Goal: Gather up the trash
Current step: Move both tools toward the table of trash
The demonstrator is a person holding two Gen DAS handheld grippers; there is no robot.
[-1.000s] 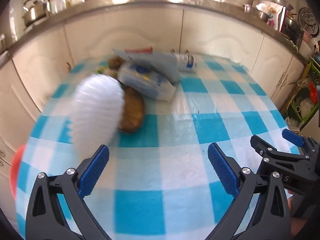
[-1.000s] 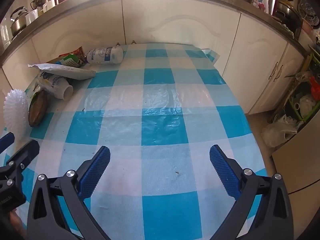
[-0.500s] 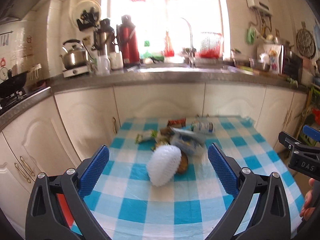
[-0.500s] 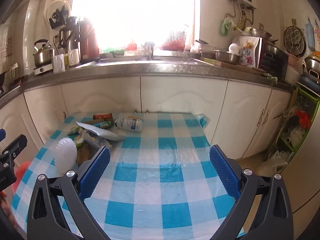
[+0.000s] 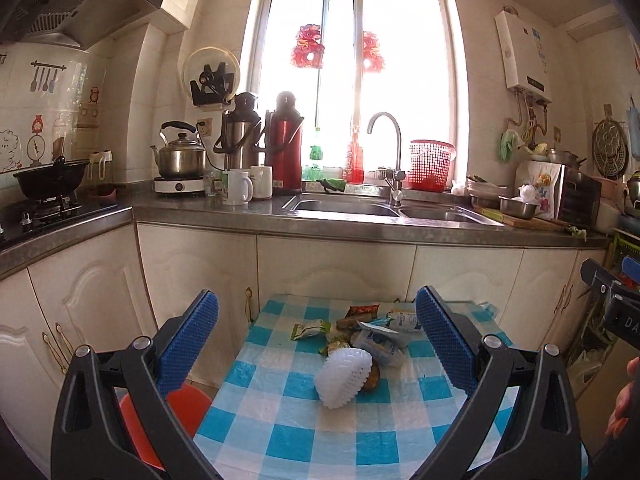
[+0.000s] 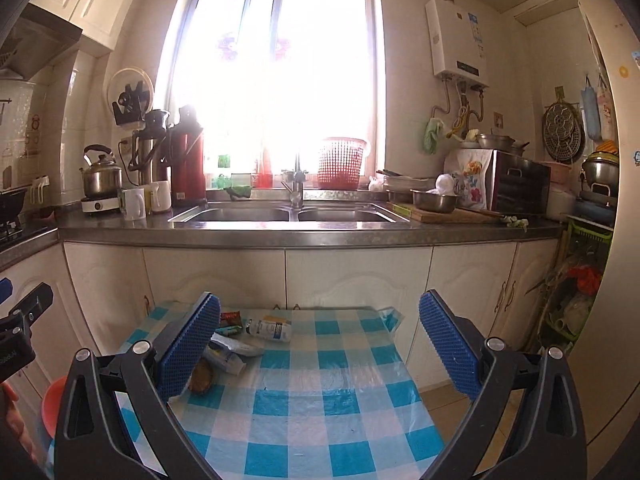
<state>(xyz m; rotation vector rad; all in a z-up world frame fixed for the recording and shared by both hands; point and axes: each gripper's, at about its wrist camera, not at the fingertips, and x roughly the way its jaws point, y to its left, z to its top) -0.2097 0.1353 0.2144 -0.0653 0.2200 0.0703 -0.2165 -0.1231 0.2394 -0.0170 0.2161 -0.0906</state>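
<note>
A heap of trash lies at the far left of the blue-checked table (image 5: 304, 436): a white foam fruit net (image 5: 343, 376), a brown peel (image 5: 372, 378), crumpled wrappers (image 5: 308, 329) and a small white bottle (image 6: 269, 329). My left gripper (image 5: 316, 344) is open and empty, held well back from the heap and above the table. My right gripper (image 6: 320, 344) is also open and empty, high over the table's near side. Its left finger hides part of the heap in the right wrist view.
A red bin (image 5: 176, 412) stands on the floor left of the table. White cabinets (image 5: 328, 272) and a steel counter with a sink (image 5: 344, 206) run behind it. Crates and bags (image 6: 576, 304) crowd the floor at the right. A hand (image 5: 624, 400) shows at the right edge.
Both grippers have pulled back and tilted up from close over the table, so the whole kitchen now shows. The trash heap has not moved. Both stay open.
</note>
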